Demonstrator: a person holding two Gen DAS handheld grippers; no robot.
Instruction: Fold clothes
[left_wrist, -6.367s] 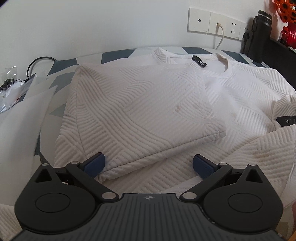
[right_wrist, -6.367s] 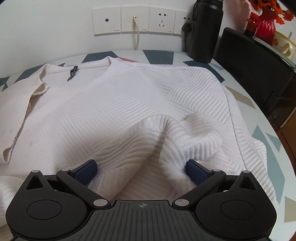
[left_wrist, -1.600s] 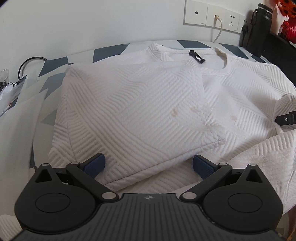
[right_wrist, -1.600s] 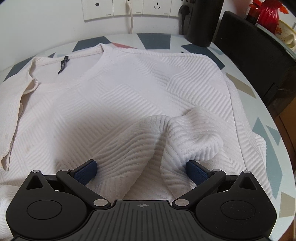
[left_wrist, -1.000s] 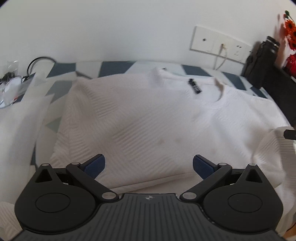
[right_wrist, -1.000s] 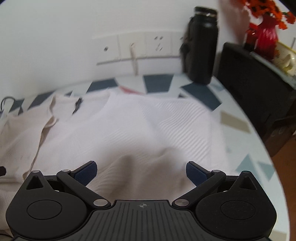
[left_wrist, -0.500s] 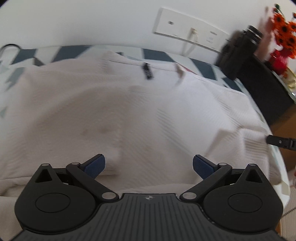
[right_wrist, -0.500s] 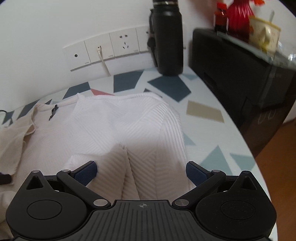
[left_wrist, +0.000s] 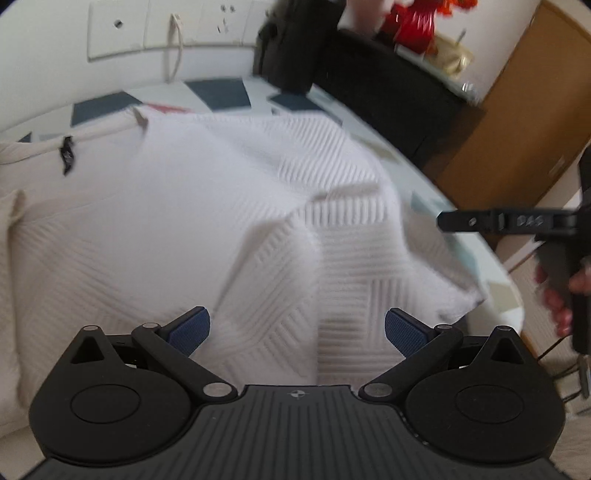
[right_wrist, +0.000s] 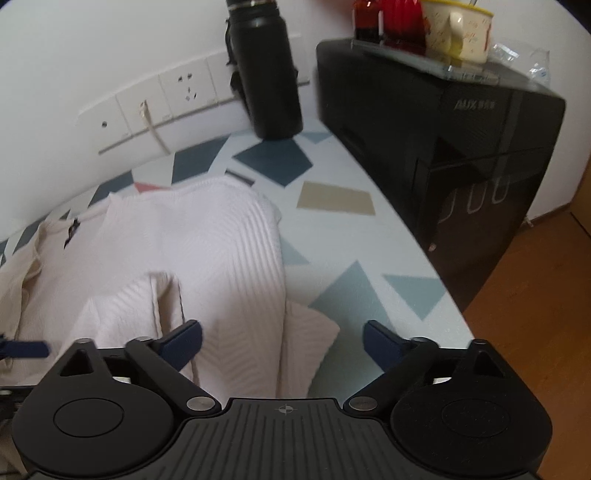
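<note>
Right wrist | sweater (right_wrist: 229, 258) fold between spread hand-held gripper (right_wrist: 282, 341) pads, closing

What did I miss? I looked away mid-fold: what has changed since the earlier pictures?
Both tongs swung over to the edge of the sweater by the black cabinet. The right tongs have just been closing slightly, fabric between them but not pinched. Unchanged: left tongs open, sweater on the table, bottle by the sockets.

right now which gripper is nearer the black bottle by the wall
Right. The right gripper faces the black bottle across bare table; the left gripper sits over the sweater, farther back.
</note>
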